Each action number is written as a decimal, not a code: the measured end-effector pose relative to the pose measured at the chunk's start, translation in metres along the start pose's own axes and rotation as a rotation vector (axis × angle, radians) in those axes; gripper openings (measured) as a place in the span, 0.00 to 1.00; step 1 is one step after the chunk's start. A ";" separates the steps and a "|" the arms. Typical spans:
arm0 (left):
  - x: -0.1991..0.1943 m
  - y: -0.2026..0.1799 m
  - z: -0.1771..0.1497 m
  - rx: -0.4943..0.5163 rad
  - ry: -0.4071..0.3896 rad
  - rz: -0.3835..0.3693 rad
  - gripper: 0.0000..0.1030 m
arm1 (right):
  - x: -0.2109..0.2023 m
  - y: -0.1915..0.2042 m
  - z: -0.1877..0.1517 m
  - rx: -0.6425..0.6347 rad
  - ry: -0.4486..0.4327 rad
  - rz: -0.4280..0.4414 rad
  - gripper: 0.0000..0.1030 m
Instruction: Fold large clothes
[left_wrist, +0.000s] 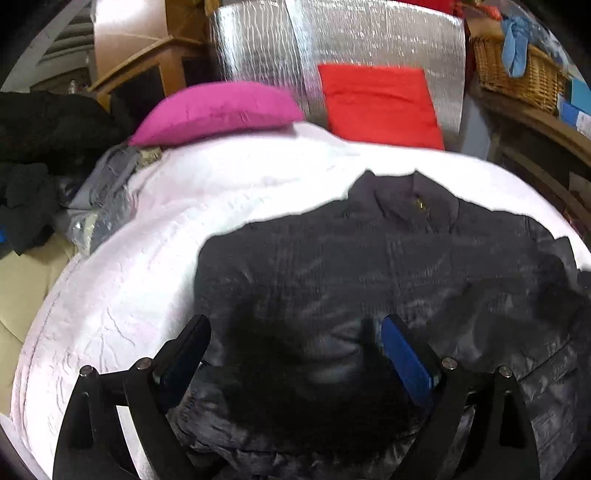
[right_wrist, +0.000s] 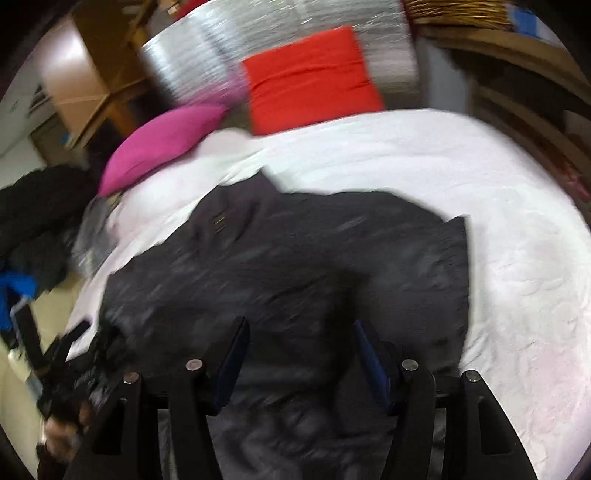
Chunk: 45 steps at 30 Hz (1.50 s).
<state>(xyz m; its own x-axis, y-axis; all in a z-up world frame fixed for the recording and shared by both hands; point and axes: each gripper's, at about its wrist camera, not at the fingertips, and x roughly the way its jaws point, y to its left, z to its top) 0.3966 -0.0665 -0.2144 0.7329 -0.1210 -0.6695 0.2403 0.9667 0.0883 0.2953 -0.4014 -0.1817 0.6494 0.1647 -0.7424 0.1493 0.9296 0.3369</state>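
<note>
A large black padded jacket (left_wrist: 369, 258) lies spread on a white bed cover (left_wrist: 129, 295), with its collar at the far end. My left gripper (left_wrist: 297, 332) hovers open over the jacket's near left part, with fabric below its wide-apart fingers and nothing pinched. In the blurred right wrist view, my right gripper (right_wrist: 301, 332) stands open over the jacket (right_wrist: 295, 251) near its hem. A sleeve lies folded in on the right side. A person's hand (right_wrist: 61, 430) shows at the lower left by the jacket's edge.
A pink pillow (left_wrist: 218, 107) and a red cushion (left_wrist: 380, 103) rest at the head of the bed against a silver panel (left_wrist: 258, 48). Dark clothes (left_wrist: 44, 147) are piled at the left. A wicker basket (left_wrist: 517, 70) sits on wooden shelving at the right.
</note>
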 end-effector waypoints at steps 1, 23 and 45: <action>0.001 -0.001 0.000 0.007 0.001 0.004 0.91 | 0.003 0.005 -0.004 -0.013 0.032 0.016 0.60; 0.014 -0.010 -0.024 0.072 0.171 -0.063 1.00 | -0.017 0.014 -0.037 -0.086 0.070 -0.074 0.61; -0.142 0.075 -0.131 -0.031 -0.006 -0.117 1.00 | -0.149 -0.059 -0.228 0.116 0.096 -0.031 0.68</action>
<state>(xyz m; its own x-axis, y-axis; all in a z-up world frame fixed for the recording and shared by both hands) 0.2270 0.0523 -0.2094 0.7047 -0.2351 -0.6694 0.3047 0.9523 -0.0136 0.0196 -0.4058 -0.2226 0.5694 0.1728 -0.8037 0.2568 0.8913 0.3736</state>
